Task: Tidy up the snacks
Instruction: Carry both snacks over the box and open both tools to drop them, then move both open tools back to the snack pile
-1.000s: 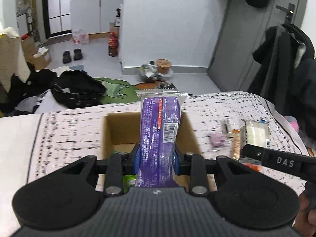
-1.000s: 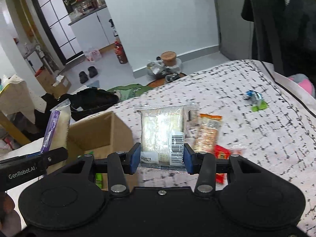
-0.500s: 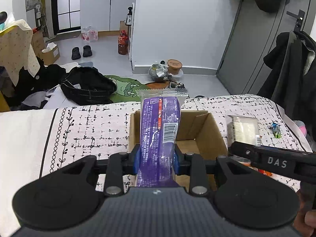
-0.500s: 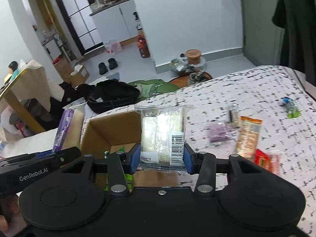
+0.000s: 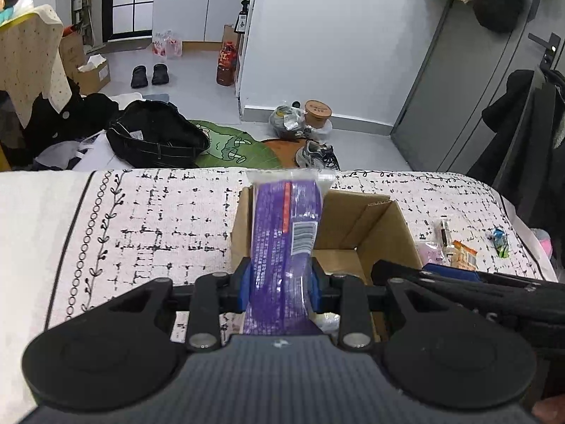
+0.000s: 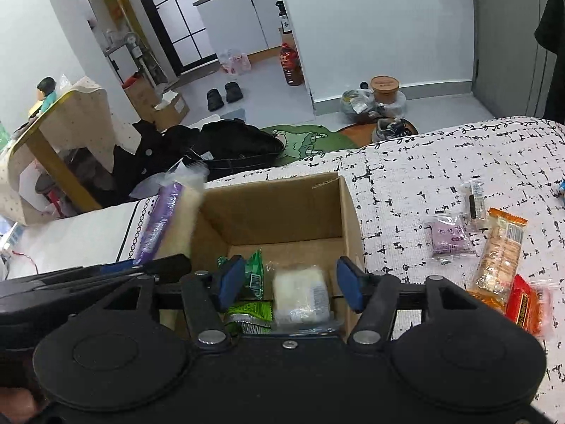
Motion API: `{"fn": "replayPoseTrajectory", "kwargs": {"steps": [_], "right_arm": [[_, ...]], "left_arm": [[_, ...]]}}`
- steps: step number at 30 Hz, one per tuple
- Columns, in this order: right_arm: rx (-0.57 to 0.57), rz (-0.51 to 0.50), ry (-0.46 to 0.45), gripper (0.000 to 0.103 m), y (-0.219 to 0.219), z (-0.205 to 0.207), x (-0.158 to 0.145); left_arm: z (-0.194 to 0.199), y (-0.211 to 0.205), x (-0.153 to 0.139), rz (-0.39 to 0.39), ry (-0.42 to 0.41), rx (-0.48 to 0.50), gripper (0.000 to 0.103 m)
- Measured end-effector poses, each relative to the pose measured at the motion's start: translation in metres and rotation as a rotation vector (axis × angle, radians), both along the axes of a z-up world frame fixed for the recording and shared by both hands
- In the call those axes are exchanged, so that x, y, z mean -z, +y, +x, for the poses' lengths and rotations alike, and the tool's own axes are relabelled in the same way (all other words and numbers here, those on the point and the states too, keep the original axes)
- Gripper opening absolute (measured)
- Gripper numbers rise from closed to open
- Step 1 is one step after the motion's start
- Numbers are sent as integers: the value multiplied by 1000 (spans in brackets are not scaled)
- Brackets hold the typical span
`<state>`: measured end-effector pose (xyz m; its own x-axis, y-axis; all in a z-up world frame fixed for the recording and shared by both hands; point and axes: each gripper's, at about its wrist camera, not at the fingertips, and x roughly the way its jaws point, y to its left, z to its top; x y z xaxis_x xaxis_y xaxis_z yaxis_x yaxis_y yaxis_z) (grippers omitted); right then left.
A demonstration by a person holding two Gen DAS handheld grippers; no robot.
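1. Left gripper [image 5: 281,281]: fingers clamped on a purple pack [image 5: 285,233], which stands up between the blue pads and leans forward past the fingertips. From the right wrist view the same pack [image 6: 160,224] shows at the box's left wall, outside it or over its edge; cannot tell which.
2. Right gripper [image 6: 287,284]: fingers spread apart, nothing between the pads. Directly below the gap a white pack [image 6: 300,295] lies in the box, blurred.
3. Box [image 6: 348,219]: open cardboard, ahead of and under both grippers. Green packs [image 6: 252,293] lie on its floor just inside the right gripper's left finger, touching the white pack.
4. Right of the right finger, outside the box, on the patterned surface [image 6: 441,155]: a small purple packet [image 6: 448,235], an orange cracker pack [image 6: 499,251], a red packet [image 6: 526,304] partly under the cracker pack's near end, and a thin dark stick pack [image 6: 475,199] beyond.
5. Right gripper's body crosses the left wrist view's lower right, beside the box.
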<state>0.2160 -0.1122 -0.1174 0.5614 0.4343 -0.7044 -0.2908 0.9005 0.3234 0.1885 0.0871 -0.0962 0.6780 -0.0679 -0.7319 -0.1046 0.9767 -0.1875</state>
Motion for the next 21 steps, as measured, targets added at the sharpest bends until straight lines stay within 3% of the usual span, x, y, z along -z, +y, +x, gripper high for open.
{"fn": "replayPoseTrajectory", "kwargs": {"steps": [3, 9, 15, 18, 21], "right_arm": [[26, -33, -20, 70, -4, -3, -3], [81, -38, -21, 73, -24, -8, -3], [114, -61, -24, 76, -44, -16, -6], [129, -72, -31, 79, -55, -17, -8], [149, -86, -35, 85, -67, -18, -10]], "left_arm": [[0, -2, 3, -20, -1, -5, 30], [-5, -17, 1, -37, -16, 22, 31], [-8, -20, -2, -38, -20, -13, 35], [-10, -24, -5, -34, -12, -21, 44], [-13, -34, -10, -9, -28, -10, 62]]}}
